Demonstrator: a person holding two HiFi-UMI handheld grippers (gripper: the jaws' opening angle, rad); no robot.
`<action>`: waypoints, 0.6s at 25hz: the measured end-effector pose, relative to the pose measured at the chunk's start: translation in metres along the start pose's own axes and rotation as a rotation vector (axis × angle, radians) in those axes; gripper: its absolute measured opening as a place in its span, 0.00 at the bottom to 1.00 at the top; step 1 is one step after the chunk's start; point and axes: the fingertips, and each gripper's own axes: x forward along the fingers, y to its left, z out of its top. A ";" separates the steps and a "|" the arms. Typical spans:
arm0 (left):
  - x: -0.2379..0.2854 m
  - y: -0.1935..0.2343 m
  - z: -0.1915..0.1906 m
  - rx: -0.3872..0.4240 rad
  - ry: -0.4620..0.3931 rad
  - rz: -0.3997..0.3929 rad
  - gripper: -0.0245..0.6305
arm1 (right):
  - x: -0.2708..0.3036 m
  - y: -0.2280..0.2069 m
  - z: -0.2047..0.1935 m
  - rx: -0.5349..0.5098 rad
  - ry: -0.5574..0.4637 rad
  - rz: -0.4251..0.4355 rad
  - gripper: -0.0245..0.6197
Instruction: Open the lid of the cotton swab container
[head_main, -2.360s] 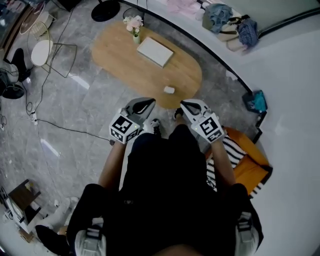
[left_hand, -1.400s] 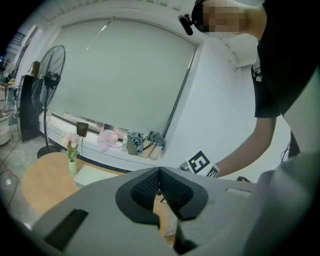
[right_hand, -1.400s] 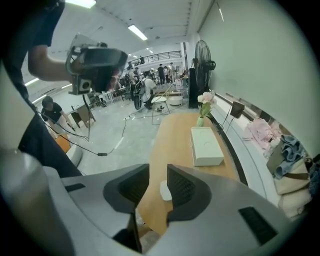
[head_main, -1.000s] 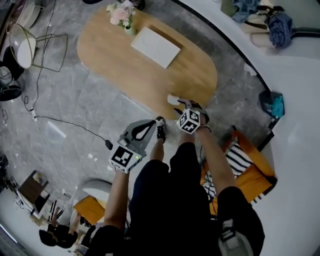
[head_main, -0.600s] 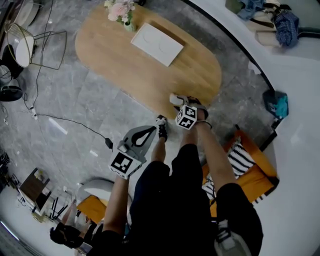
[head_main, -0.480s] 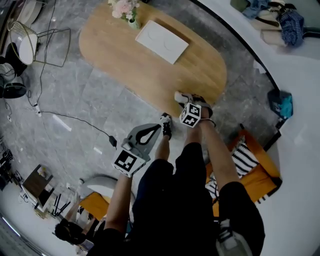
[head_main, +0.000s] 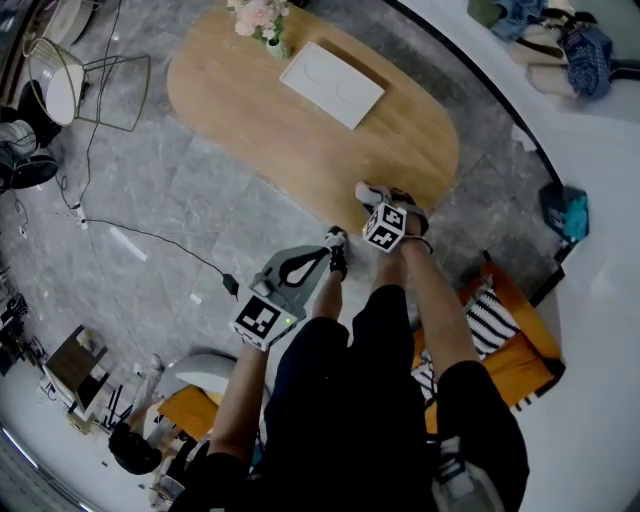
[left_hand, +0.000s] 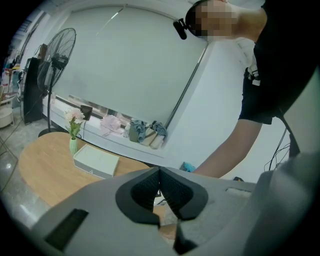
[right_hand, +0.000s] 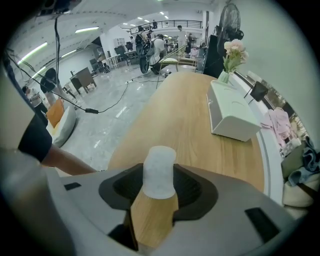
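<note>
The cotton swab container (right_hand: 159, 172), a frosted white cylinder, stands upright at the near rounded end of the wooden surface (right_hand: 190, 125), close to its edge. Your right tongs (right_hand: 160, 190) point steeply down over it. They have just been closing, and the pads now sit against its sides. A white box (right_hand: 232, 117) and a vase of flowers (right_hand: 232, 55) stand well apart from it, farther along the surface. Your left tongs (left_hand: 160, 187) are closed on nothing, off the surface and above the floor (head_main: 180, 200), where a cable (head_main: 150, 245) trails.
</note>
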 end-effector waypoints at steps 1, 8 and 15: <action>0.000 -0.001 0.001 0.001 -0.001 -0.001 0.04 | -0.002 0.000 -0.001 0.018 0.002 0.001 0.31; -0.008 -0.011 0.012 0.011 -0.007 -0.011 0.04 | -0.044 0.001 0.005 0.077 -0.024 0.031 0.31; -0.019 -0.035 0.027 0.049 -0.032 -0.036 0.04 | -0.115 -0.014 0.006 0.075 -0.031 -0.001 0.31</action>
